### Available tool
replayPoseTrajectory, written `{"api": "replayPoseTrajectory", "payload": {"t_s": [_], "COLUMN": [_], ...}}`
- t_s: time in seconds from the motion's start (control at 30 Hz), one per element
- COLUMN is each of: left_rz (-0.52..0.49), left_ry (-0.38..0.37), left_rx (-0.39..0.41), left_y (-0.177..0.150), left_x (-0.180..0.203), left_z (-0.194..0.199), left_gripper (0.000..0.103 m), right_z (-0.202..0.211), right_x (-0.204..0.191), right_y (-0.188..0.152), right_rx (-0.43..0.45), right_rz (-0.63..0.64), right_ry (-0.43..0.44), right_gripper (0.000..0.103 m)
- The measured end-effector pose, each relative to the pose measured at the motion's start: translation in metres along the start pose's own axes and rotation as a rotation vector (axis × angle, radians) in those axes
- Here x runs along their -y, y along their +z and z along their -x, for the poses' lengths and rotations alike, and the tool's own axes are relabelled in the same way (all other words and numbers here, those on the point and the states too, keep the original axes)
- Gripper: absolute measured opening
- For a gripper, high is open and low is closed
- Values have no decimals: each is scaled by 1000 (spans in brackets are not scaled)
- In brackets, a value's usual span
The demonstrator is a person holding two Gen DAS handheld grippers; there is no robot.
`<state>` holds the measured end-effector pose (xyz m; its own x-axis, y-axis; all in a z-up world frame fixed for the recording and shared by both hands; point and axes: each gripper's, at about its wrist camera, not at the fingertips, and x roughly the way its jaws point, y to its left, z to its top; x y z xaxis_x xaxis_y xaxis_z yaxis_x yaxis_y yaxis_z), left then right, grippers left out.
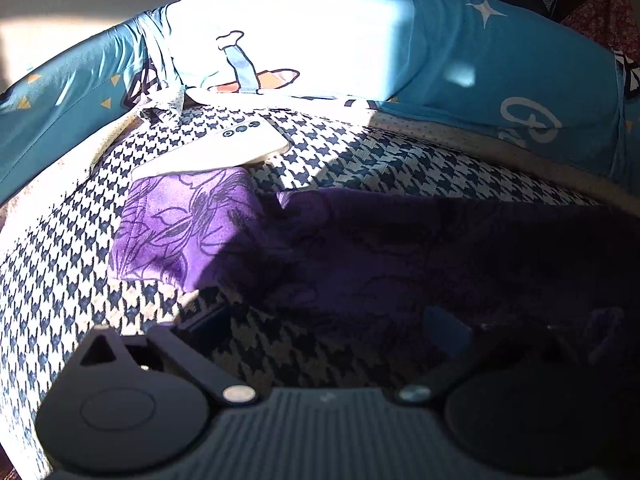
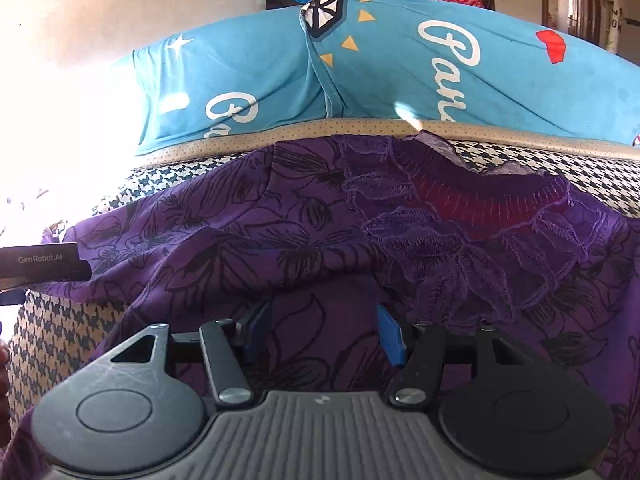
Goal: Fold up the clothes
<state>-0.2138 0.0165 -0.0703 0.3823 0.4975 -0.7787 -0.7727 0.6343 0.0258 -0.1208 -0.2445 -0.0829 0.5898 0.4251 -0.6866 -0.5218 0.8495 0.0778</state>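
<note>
Left gripper (image 1: 332,332) low over bed, fingers spread, nothing between them; right fingertip (image 1: 446,330) lost in shadow. Purple floral garment (image 1: 192,224) lies on houndstooth cover (image 1: 60,260); white remote (image 1: 224,148) at its far edge, blue pillows (image 1: 480,60) behind.

Right gripper (image 2: 324,328) spread, fingers resting on purple floral garment (image 2: 260,220) below its lace collar (image 2: 460,240). Other gripper (image 2: 44,266) at garment's left edge. Blue pillows (image 2: 248,72), pale wall (image 2: 100,8) behind.

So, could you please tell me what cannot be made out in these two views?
- Left wrist view: the left gripper fingers and the purple garment beneath them are lost in deep shadow.
- Right wrist view: the scene left of the blue pillow is blown out by sunlight.
- Right wrist view: the garment's lower part runs under the right gripper.
</note>
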Motion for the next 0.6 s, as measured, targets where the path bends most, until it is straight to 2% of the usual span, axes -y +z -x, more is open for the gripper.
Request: {"api": "replayPoseTrajectory", "payload": {"t_s": [0.07,0.17,0.23,0.3,0.37,0.5,0.6], "left_rz": [22,44,56,78,109,175,210], "left_ry": [3,13,22,26,33,72,80], "left_rx": [-4,-5,-4,-9,-20,1,7], "left_y": [1,2,2,2,1,4,5], "left_x": [-9,-20,-26,-32,-39,-55,-64], "left_z": [-2,-4,-5,-7,-10,-8,-11], "left_gripper": [103,101,96,93,92,85,85], "right_z": [4,4,3,2,0,-2,-3], "right_x": [-7,-21,-31,-39,-47,-48,-50], "right_y": [-8,-19,-25,-29,-32,-39,-41], "right_rx": [13,-12,-36,-38,-37,-27,-21], "right_rz": [-7,-9,4,40,81,93,96], "right_ry": [-18,-18,-8,-12,-18,-31,-40], "right_gripper": [57,57,58,67,71,73,73]}}
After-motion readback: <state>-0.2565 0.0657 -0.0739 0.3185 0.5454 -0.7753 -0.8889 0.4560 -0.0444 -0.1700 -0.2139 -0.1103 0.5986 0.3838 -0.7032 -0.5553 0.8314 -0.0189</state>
